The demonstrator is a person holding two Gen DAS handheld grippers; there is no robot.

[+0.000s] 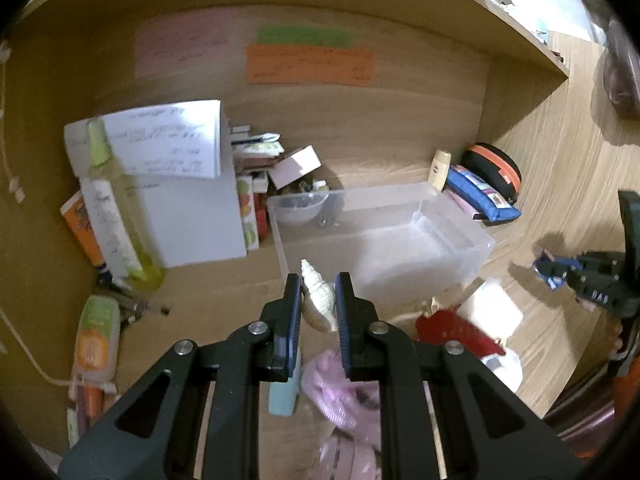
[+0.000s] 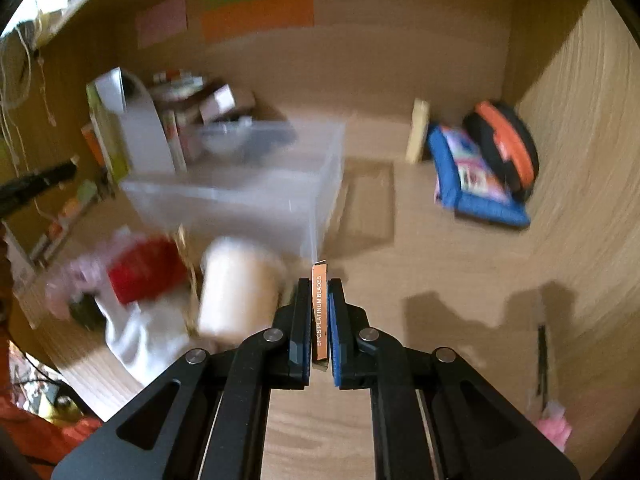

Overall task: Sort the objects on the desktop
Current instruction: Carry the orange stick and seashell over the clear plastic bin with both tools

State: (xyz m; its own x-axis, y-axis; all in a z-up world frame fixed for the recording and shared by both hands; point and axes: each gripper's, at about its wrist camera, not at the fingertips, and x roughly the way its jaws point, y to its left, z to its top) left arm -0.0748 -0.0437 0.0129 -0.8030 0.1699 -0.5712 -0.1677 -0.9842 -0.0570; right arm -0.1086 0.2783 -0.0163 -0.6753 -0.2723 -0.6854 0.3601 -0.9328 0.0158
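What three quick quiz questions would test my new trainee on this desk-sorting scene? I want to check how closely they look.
1. True or false: the left hand-held gripper is empty.
2. What does the right hand-held gripper hold? A) a pen B) a thin orange blade packet C) a spoon
3. Fill in: a small bowl sits inside the clear plastic ____.

Key: 1 false, it grips a seashell; 2 B; 3 bin.
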